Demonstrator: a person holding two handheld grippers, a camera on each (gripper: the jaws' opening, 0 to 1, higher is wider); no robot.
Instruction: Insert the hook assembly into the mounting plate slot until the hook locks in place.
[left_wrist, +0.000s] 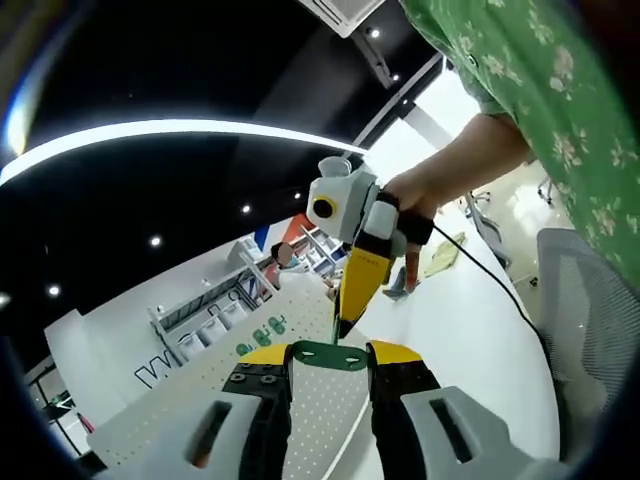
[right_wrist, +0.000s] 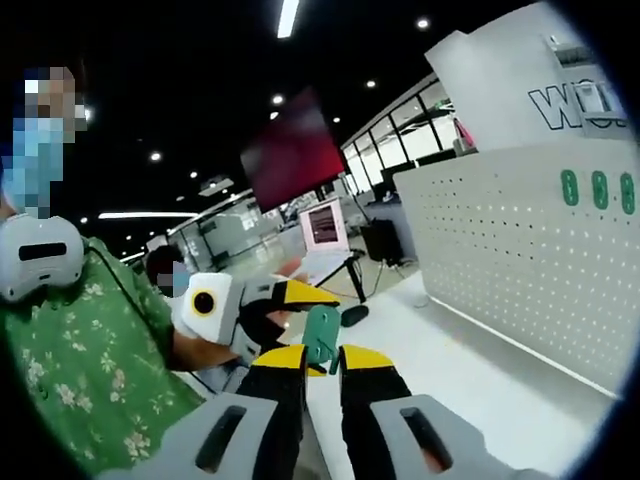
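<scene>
We read little. On the white wall panel (right_wrist: 520, 75) above the pegboard (right_wrist: 520, 250) stand large dark outlined letters — "W" clear, the rest cut off. A similar outlined mark — illegible — sits on the far wall (left_wrist: 150, 375).

Left gripper (left_wrist: 330, 362): black jaws with yellow tips, pale grey body with dark slots. Flat dark green plastic mounting plate (left_wrist: 329, 355) sits across those tips. Right gripper (right_wrist: 321, 360): same black, yellow and grey scheme; in the left gripper view its long finger is yellow with a dark tip, its housing white. Small teal-green plastic hook piece (right_wrist: 321, 335) between the right tips. Upright white perforated pegboard panel (right_wrist: 510, 250): regular grid of small dark holes, three green oval plates near its upper edge. White glossy tabletop (right_wrist: 480, 385). Person's short-sleeved shirt (left_wrist: 540, 90): green, scattered pale floral print. Ceiling black with white spot lights.
</scene>
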